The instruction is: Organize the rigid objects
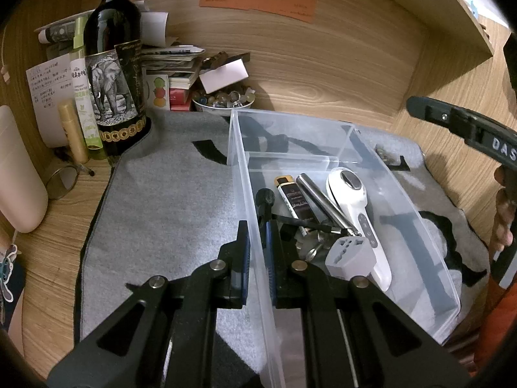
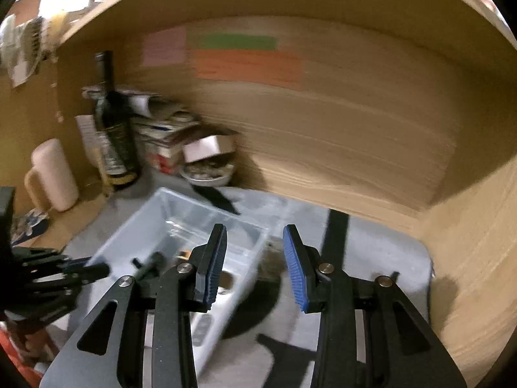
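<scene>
A clear plastic bin [image 1: 404, 194] stands on a grey mat [image 1: 168, 200]. Its near compartment holds a white handheld device [image 1: 355, 200], a grey travel adapter [image 1: 350, 255], a dark tube with a gold cap [image 1: 295, 200], a metal cylinder [image 1: 318, 197] and a black-tipped tool [image 1: 265, 199]. My left gripper [image 1: 257, 226] is shut on the bin's left wall. My right gripper [image 2: 255, 252] hangs open above the bin's [image 2: 181, 207] right side with nothing between its blue pads [image 2: 295, 268]. One of its fingers [image 1: 429, 110] shows at the right edge of the left wrist view.
A dark wine bottle [image 1: 113, 74], a green spray bottle [image 1: 82, 97], stacked papers [image 1: 171, 61] and a bowl of beads [image 1: 223, 100] crowd the back left corner. A cream jug [image 1: 19, 171] stands at the far left. Wooden walls [image 1: 323, 64] close in the back and right.
</scene>
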Demonstrator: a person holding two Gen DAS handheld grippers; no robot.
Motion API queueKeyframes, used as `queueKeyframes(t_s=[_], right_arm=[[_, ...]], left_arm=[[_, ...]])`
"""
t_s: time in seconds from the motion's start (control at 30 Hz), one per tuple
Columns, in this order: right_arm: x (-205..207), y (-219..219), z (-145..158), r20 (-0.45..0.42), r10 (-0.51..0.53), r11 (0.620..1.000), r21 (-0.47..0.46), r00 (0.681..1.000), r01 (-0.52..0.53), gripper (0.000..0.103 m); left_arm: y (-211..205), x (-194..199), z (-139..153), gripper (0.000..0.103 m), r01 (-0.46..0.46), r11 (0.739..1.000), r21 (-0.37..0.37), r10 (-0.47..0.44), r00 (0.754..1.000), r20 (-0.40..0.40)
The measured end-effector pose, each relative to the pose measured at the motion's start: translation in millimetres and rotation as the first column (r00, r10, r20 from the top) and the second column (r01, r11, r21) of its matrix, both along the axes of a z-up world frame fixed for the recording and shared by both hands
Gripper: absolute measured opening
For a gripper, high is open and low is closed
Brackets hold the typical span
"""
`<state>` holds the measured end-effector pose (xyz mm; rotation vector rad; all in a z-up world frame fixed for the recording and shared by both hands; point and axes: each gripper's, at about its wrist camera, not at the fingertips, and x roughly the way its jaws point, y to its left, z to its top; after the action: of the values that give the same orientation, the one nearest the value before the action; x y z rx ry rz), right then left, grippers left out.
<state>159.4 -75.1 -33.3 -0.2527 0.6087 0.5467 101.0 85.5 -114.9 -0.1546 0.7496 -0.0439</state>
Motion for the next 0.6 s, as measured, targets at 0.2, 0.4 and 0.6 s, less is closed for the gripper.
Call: queueKeyframes(t_s=[0.2,0.4,0.6], right_arm=[[-10,22,-11,-0.007,0.07,0.997,-0.037,0.997,-0.071,0.033],[1,-2,-12,-0.026,-0.006,1.0,-0.024,1.0,0.005,0.033],[19,-36,-30,-0.08,-0.109,0.992,-0.065,0.991,0.104,0.034]], left_arm=[[1,0,0,0.01,0.001,1.0,-0.002,-0.001,1.0,0.001],[2,0,0,0.01,0.001,1.0,-0.012,-0.001,1.0,-0.001],[2,0,1,0.01,-0.01,1.0,-0.02,0.01,1.0,-0.002]])
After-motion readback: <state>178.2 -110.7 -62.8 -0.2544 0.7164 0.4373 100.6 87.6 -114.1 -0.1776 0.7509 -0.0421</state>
